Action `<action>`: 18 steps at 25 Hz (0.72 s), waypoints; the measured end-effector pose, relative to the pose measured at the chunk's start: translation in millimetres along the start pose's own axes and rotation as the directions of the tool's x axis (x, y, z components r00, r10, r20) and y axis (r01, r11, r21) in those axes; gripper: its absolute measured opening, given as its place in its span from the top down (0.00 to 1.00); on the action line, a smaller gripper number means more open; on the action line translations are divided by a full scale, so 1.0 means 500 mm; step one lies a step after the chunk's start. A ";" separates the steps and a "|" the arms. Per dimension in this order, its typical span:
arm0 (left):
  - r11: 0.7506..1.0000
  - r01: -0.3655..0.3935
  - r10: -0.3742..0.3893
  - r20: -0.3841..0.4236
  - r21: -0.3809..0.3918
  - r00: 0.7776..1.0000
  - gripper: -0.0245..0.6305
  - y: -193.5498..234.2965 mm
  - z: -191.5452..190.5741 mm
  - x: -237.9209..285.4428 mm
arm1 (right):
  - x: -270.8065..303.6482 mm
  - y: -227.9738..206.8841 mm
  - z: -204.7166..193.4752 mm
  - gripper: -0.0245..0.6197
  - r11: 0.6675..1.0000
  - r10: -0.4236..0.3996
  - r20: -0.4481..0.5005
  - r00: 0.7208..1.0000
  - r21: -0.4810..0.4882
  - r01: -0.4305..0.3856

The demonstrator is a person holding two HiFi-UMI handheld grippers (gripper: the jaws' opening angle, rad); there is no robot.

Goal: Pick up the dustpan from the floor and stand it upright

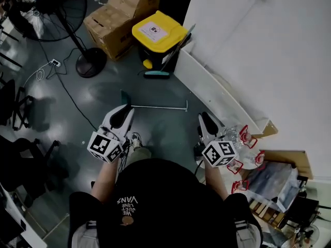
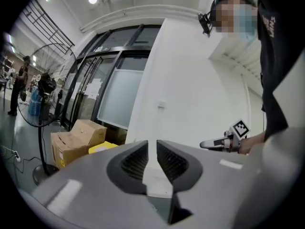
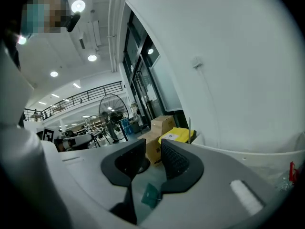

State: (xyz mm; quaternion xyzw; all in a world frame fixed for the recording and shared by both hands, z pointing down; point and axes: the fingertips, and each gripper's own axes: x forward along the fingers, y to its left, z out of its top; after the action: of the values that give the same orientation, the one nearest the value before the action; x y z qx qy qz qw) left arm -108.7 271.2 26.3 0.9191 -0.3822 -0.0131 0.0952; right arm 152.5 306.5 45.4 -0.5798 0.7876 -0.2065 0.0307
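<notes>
The dustpan [image 1: 125, 98] lies flat on the dark floor, a teal pan with a long thin metal handle [image 1: 160, 107] running off to the right. My left gripper [image 1: 124, 113] hovers just on the near side of the pan, its jaws shut and empty. My right gripper [image 1: 206, 122] is held near the handle's right end, open with nothing between its fingers. In the right gripper view the right gripper [image 3: 152, 154] shows the teal dustpan [image 3: 151, 194] on the floor below it. In the left gripper view the left gripper [image 2: 152, 152] points level at a white wall.
A yellow-lidded bin [image 1: 158, 32] and cardboard boxes [image 1: 124, 14] stand beyond the dustpan. A floor fan's base [image 1: 91, 62] and a trailing cable [image 1: 67, 89] are at the far left. A white wall ledge [image 1: 217, 92] and red-capped bottles [image 1: 248, 143] are at the right.
</notes>
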 end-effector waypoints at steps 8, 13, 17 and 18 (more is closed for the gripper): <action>0.988 0.152 -0.152 -0.060 -0.004 0.987 0.87 0.152 0.023 0.096 | 0.116 0.019 0.010 0.79 0.985 -0.168 0.046 0.985 0.044 0.166; 0.974 0.227 -0.228 -0.098 -0.021 0.969 0.80 0.211 0.020 0.159 | 0.173 0.009 0.014 0.77 0.970 -0.239 0.054 0.970 0.061 0.236; 0.963 0.268 -0.269 -0.129 -0.020 0.955 0.75 0.250 0.001 0.198 | 0.217 -0.007 0.012 0.77 0.962 -0.270 0.049 0.962 0.063 0.267; 0.963 0.270 -0.270 -0.139 -0.021 0.953 0.74 0.258 -0.008 0.208 | 0.228 -0.014 0.010 0.77 0.961 -0.271 0.045 0.962 0.062 0.268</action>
State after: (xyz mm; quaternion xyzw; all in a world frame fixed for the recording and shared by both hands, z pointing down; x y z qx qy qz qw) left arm -124.8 109.5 59.0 0.9612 -0.2452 0.0385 0.1201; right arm 122.9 197.8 65.4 -0.6857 0.6943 -0.2151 0.0393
